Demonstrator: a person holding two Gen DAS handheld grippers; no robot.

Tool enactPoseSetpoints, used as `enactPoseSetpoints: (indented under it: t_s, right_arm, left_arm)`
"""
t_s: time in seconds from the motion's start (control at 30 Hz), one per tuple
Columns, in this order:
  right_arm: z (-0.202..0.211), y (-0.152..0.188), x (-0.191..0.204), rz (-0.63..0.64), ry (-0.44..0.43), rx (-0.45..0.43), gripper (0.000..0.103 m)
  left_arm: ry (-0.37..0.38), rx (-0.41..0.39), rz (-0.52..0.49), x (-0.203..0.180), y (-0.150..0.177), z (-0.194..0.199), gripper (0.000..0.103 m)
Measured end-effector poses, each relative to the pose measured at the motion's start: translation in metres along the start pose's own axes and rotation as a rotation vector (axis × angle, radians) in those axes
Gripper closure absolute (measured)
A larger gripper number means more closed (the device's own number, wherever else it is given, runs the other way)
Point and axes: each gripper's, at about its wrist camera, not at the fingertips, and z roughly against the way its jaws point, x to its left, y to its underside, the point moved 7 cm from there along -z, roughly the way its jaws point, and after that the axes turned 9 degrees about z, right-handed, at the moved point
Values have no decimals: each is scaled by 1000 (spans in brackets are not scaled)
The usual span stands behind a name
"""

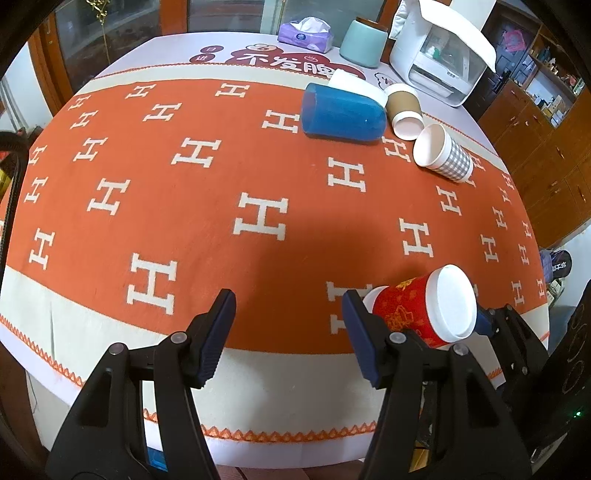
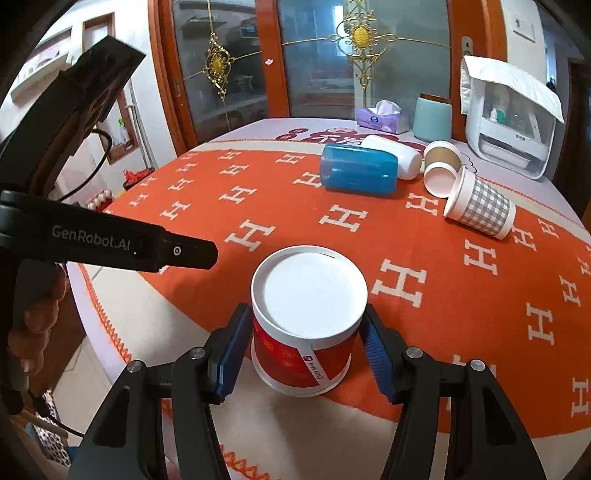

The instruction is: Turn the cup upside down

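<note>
Right tool (image 2: 304, 347) grips the red paper cup (image 2: 301, 354), one blue pad on each side of its wall, jaws closed in on it. The cup's white flat bottom faces up toward the right wrist camera, with its wider rim lower down, close over the orange cloth (image 2: 424, 240) near the desk's front edge; whether the rim touches the cloth I cannot tell. In the left wrist view the same red cup (image 1: 410, 314) appears tilted, white end toward the camera, held between the right tool's fingers just right of the left tool.

Left tool (image 1: 288, 332) hangs wide open with nothing between its blue pads, above the cream border of the cloth.

Farther back on the desk (image 1: 443, 122) lie other cups on their sides: a blue plastic cup (image 1: 341, 116), a white cup (image 1: 354, 83) behind and touching it, a brown-sleeved paper cup (image 1: 404, 110) just beside the blue one, and a grey checked paper cup (image 1: 443, 153) whose open mouth lies next to the brown one.

Along the far edge stand a purple tissue box (image 1: 304, 33), a pale green canister (image 1: 364, 42) and a white appliance (image 1: 439, 62) with a raised lid.
</note>
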Motion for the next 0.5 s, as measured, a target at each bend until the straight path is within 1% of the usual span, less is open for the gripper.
enactPoseSetpoints:
  t_s: [0.1,0.17,0.23,0.3,0.5]
  right_arm:
    - [-3,1,1,-10,-5,8,41]
    - [-4,2,1,-20,-6,7,37]
    - [-4,4,0,-34,2,-4,26]
    - [-3,5,-2,-45,1,-14,23]
    - [-7,12,-1,-54,9,-1,22]
  left_arm:
    - [0,6,5,3,2,-1,46]
    - [1,12,10,4,3,-2,46]
    - [3,17,13,6,5,-3,46]
    - [3,19,14,7,6,-5,45]
    - [8,28,15,8,11,-9,44]
